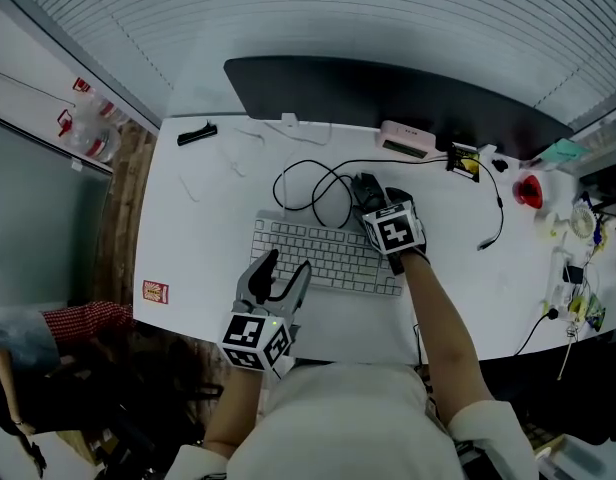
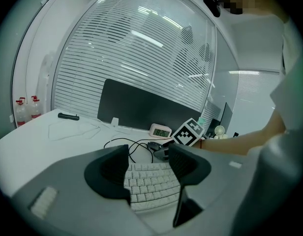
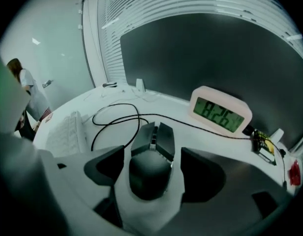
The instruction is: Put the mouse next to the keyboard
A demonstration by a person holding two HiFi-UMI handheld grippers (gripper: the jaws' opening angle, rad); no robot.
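— Where is the black wired mouse seen?
— On the white table, toward its far edge, just behind the white keyboard. It is straddled by the right gripper, jaws apart.
— And the left gripper?
— Held with jaws apart over the keyboard, toward the near edge.

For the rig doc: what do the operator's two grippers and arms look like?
Both the left gripper and right gripper are grey two-jaw tongs with black curved pads. Each carries a white cube with black square markers. The person wears a white top; its sleeves leave the forearms bare.
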